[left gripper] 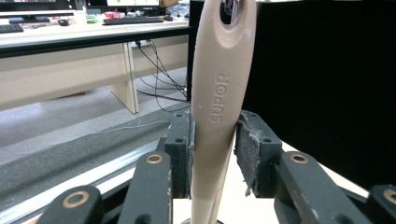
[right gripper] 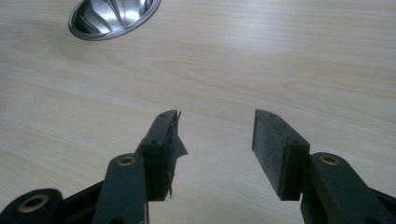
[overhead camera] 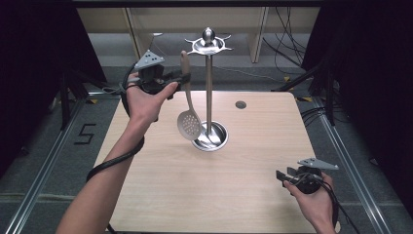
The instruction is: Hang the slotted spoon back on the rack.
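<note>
High view: our left gripper [overhead camera: 184,78] clamps the slotted spoon [overhead camera: 187,124] beside the steel utensil stand [overhead camera: 209,97], while our right gripper [overhead camera: 281,176] hovers open near the table's [overhead camera: 253,146] front right corner.

left gripper [overhead camera: 184,78] raised with jaws clamped, right gripper [overhead camera: 279,176] low, jaws apart
</note>
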`<action>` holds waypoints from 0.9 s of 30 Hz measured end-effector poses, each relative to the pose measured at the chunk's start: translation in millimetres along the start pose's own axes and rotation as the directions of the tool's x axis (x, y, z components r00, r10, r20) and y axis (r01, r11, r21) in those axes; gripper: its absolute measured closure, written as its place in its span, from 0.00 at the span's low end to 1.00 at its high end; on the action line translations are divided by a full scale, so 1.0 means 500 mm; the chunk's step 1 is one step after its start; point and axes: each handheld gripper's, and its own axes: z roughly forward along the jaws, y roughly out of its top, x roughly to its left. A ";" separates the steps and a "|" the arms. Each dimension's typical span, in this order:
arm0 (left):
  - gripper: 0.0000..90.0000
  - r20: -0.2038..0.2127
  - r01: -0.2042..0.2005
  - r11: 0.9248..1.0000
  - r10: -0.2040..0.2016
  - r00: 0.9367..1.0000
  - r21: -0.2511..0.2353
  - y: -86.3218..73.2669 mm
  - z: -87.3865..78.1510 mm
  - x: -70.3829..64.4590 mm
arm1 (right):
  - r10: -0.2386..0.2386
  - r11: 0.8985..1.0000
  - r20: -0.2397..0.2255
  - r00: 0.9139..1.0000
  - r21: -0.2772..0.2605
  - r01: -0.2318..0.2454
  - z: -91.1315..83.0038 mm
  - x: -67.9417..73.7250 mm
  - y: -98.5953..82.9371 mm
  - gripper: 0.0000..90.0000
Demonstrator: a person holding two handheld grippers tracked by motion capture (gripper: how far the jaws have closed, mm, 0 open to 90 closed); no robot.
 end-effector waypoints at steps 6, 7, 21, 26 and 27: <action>0.73 -0.001 -0.010 1.000 0.010 1.000 -0.017 0.002 -0.009 -0.003 | 0.045 0.999 -0.017 0.999 0.008 -0.045 0.001 0.005 -0.001 0.57; 0.73 -0.003 -0.014 1.000 0.014 1.000 -0.016 0.002 -0.010 -0.003 | 0.044 0.999 -0.015 0.999 0.009 -0.043 0.001 0.005 -0.001 0.57; 0.59 -0.025 -0.015 0.999 0.014 1.000 -0.044 -0.006 -0.020 -0.001 | 0.050 0.999 -0.018 0.999 0.010 -0.050 0.000 0.005 -0.002 0.56; 0.53 -0.034 -0.016 0.998 0.015 0.999 -0.056 -0.018 -0.036 -0.001 | 0.055 0.998 -0.024 0.998 -0.003 -0.055 0.003 0.005 -0.002 0.56; 0.51 -0.037 -0.014 0.998 0.012 0.999 -0.056 -0.020 -0.039 -0.001 | 0.057 0.998 -0.027 0.998 -0.004 -0.057 0.003 0.005 -0.002 0.56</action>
